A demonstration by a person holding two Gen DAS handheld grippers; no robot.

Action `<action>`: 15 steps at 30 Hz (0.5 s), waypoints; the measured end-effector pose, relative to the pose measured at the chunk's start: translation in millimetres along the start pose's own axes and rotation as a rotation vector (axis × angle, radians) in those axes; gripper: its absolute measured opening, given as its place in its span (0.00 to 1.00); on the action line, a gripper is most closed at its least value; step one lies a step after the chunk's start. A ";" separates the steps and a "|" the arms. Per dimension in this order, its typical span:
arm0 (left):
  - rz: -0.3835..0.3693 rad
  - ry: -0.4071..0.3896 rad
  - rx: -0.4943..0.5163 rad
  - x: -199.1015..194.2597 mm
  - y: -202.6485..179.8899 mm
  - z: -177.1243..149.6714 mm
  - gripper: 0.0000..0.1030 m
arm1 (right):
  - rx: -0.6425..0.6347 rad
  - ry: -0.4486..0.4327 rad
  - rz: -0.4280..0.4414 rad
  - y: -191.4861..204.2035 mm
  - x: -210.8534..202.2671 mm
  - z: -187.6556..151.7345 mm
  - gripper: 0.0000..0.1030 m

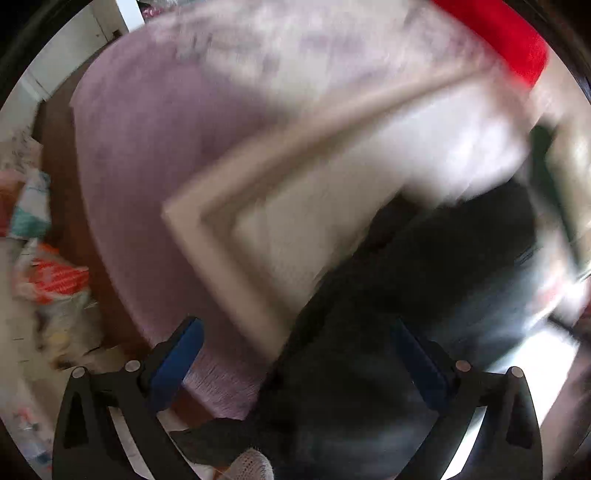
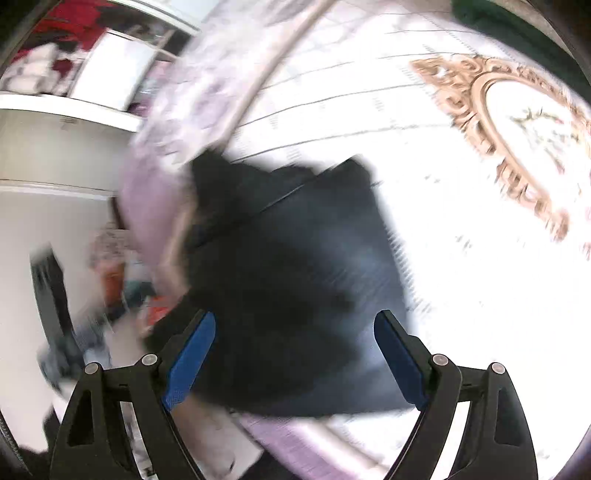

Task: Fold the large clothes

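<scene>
A dark, nearly black garment (image 1: pixel 424 277) lies in a heap on a bed, partly over the white and beige bedspread (image 1: pixel 332 206). My left gripper (image 1: pixel 295 323) hangs straight above its edge with the blue pads (image 1: pixel 177 358) wide apart and nothing pressed between them. In the right wrist view the same garment (image 2: pixel 288 258) shows a flat folded corner toward the upper right. My right gripper (image 2: pixel 295 314) stands open over it, tilted down, pads (image 2: pixel 399 362) clear of the cloth. Both views are smeared by motion.
A lilac cover (image 1: pixel 129 147) hangs over the bed's edge, with brown floor and a pile of bags and cloth (image 1: pixel 48 280) to the left. A red cloth (image 1: pixel 509 33) lies at the far end. A gold ornament print (image 2: pixel 498 122) marks the bedspread; white cupboards (image 2: pixel 55 147) stand left.
</scene>
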State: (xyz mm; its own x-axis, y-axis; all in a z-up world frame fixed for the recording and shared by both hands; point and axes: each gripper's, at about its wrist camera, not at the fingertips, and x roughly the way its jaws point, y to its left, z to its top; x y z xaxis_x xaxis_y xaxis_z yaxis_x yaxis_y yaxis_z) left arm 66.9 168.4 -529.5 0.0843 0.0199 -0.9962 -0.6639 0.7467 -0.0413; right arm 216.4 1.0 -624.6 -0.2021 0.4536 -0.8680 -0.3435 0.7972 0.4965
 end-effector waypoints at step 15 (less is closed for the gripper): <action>-0.023 -0.123 -0.114 -39.1 25.2 34.5 1.00 | 0.232 0.107 0.317 -87.9 67.8 10.3 0.69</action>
State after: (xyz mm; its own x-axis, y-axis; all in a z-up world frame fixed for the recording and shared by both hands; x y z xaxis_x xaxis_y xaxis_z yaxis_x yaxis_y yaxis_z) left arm 72.5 209.4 -488.9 0.1858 0.0901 -0.9784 -0.7400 0.6679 -0.0790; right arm 242.3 -34.3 -727.2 -0.3628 0.6569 -0.6609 -0.0354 0.6990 0.7142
